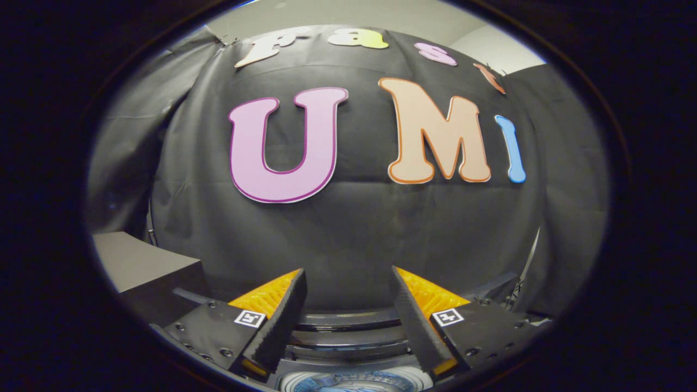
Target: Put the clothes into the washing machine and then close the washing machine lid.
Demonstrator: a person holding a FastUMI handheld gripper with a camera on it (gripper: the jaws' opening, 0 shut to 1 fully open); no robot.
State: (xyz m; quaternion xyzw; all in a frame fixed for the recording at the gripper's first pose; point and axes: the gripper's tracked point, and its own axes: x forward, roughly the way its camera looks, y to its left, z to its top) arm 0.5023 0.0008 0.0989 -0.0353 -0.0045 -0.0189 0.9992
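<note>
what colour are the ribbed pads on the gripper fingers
Orange, with black finger bodies. The pads show best in the gripper view; the gripper is open, holding nothing.

Dim, even overhead light, heavy fisheye bowing toward the edges, sharp focus on the wall cloth (348,239), soft sheen but no harsh glare, tongs (348,288) spread apart, their inner faces in shadow.

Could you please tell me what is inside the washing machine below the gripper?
The open gripper hangs above the washing machine. A sliver of its drum shows something blue; I cannot tell whether it is clothing. The rest is hidden.
</note>
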